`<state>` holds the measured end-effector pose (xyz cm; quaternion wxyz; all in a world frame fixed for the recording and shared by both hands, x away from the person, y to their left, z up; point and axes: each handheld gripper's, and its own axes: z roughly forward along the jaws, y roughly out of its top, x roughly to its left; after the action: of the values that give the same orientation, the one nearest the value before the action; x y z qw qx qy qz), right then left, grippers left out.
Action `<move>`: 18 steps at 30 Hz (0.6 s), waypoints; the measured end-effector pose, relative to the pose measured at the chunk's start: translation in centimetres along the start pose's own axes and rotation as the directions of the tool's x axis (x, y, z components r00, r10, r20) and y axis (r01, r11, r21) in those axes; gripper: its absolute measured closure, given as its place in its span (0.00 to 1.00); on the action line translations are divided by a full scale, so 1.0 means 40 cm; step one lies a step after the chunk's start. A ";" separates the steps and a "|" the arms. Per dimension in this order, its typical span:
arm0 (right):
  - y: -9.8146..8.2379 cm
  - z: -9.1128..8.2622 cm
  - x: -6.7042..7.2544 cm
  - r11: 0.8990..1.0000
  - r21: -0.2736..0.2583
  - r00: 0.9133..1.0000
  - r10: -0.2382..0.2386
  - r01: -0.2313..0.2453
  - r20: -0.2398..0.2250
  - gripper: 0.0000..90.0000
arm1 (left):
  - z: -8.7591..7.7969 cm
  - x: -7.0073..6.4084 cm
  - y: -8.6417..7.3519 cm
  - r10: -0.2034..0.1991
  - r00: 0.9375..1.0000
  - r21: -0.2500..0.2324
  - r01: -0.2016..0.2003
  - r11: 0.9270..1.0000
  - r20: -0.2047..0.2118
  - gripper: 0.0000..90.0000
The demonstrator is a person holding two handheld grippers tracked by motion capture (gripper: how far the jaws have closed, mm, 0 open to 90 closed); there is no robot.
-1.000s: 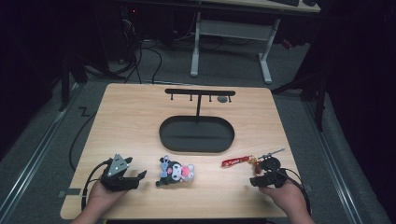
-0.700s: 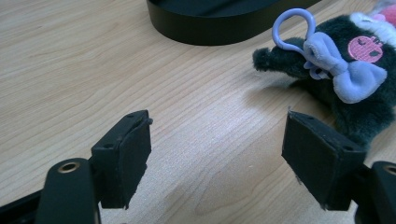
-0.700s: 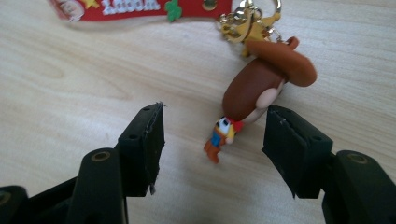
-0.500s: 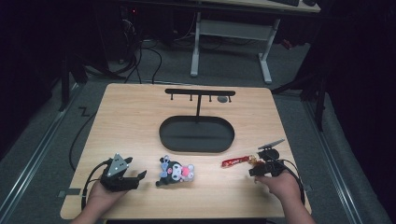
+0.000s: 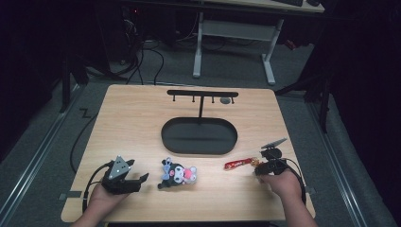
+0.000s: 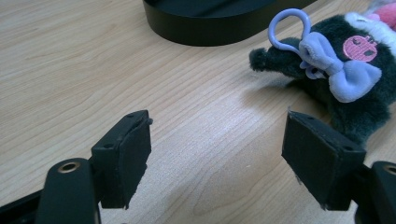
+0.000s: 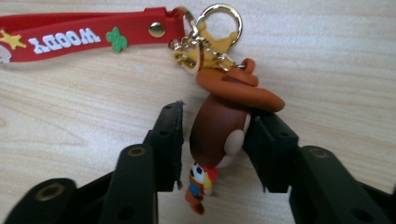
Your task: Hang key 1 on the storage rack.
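Right gripper (image 7: 212, 140): jaws drawn close around the small brown cowboy-figure keychain charm (image 7: 219, 130); the right pad touches it, a thin gap seems to remain at the left pad. The jaws have just been closing, with the charm between them. The charm lies flat on the light wooden table (image 7: 327, 60), joined by a gold ring to a red rubber strap with white lettering (image 7: 84, 35).

Left gripper (image 6: 217, 158): jaws spread wide, empty, low over the table, the dark grey plush toy with a lilac bow (image 6: 336, 70) just beyond its right pad.

Against the earlier high view, the right gripper (image 5: 265, 166) has come in to the strap's end; the left gripper (image 5: 124, 176), the plush and the black oval-based hook stand (image 5: 199, 137) are unchanged.
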<state>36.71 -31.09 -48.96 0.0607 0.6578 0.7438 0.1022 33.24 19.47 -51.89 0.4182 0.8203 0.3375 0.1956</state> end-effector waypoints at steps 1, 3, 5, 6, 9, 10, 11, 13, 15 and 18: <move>0.003 0.000 -0.001 1.000 0.000 1.000 -0.009 0.009 0.010 0.71 | 0.000 0.000 0.000 -0.001 1.000 0.001 0.001 1.000 0.000 0.27; 0.005 0.001 -0.002 1.000 0.001 1.000 -0.024 0.024 0.011 0.72 | 0.001 0.000 0.000 0.000 1.000 0.002 0.000 1.000 0.000 0.27; 0.007 0.001 0.001 0.999 0.013 0.999 -0.046 0.046 0.018 0.73 | 0.001 0.000 0.000 0.000 1.000 0.004 -0.001 1.000 0.002 0.27; 0.008 0.001 0.003 0.998 0.020 0.998 -0.060 0.059 0.025 0.73 | 0.001 -0.001 -0.001 -0.001 1.000 0.003 0.001 1.000 0.003 0.27; 0.009 0.002 0.004 0.997 0.018 0.996 -0.080 0.080 0.026 0.74 | 0.000 -0.002 0.000 0.002 1.000 -0.001 -0.002 1.000 0.004 0.27; 0.009 0.002 0.003 0.996 0.018 0.996 -0.083 0.083 0.024 0.74 | -0.001 -0.002 0.000 0.002 1.000 -0.001 -0.002 1.000 0.004 0.27; 0.009 0.002 0.002 0.996 0.017 0.996 -0.087 0.087 0.022 0.74 | -0.001 -0.002 0.000 0.002 1.000 -0.003 -0.002 1.000 0.003 0.27; 0.011 0.001 0.004 0.995 0.030 0.995 -0.099 0.098 0.029 0.74 | -0.001 0.000 0.000 0.002 1.000 -0.002 -0.002 1.000 0.002 0.27; 0.013 0.001 0.006 0.993 0.036 0.993 -0.110 0.109 0.033 0.75 | -0.001 0.000 0.000 0.002 1.000 -0.001 -0.002 1.000 0.003 0.28; 0.013 0.002 0.006 0.994 0.034 0.994 -0.106 0.105 0.031 0.75 | 0.000 -0.001 0.000 0.003 1.000 -0.002 -0.003 1.000 0.005 0.28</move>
<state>37.22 -30.78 -48.91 0.0674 0.6199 0.7780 0.0761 33.19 19.45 -51.89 0.4194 0.8210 0.3350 0.1946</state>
